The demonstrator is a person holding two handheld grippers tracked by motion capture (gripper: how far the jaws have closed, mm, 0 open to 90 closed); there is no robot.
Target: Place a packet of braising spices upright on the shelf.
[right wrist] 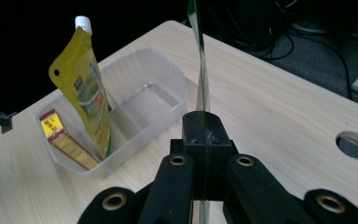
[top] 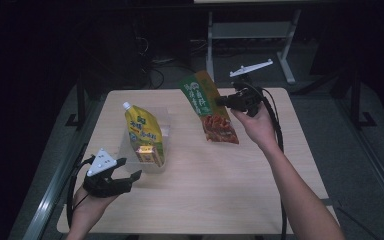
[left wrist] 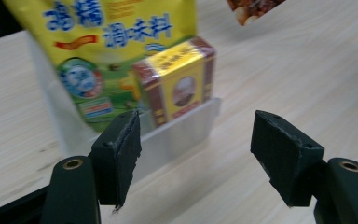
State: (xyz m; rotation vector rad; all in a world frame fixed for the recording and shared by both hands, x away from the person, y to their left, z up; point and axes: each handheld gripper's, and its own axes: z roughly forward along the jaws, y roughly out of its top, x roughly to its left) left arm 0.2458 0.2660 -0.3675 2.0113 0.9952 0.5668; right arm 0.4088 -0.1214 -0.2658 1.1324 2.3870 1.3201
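Clear plastic bin (top: 166, 119), part-filled: yellow spout pouch (top: 142, 129) and small box (top: 148, 155) in.
Right gripper (top: 219, 101) clamps the green-red snack packet (top: 211, 109), airborne right of the bin (yet to go in, I judge); left gripper (top: 130, 169) gapes, empty, before it.

A clear plastic tub (top: 165, 120) sits on the light wooden counter (top: 220, 190) toward its left edge, about midway between the near and far edges. Inside it a yellow spouted pouch (top: 142, 131) with a white cap stands tilted against the tub's near end, and a small red-and-gold box (top: 148, 155) stands just in front of the pouch, touching it, while the tub's far half holds nothing. Beyond the counter's far edge, cables (top: 155, 75) lie on the grey floor beside the pale metal legs of another table (top: 250, 30), and a round hole (right wrist: 353, 144) is cut into the counter.
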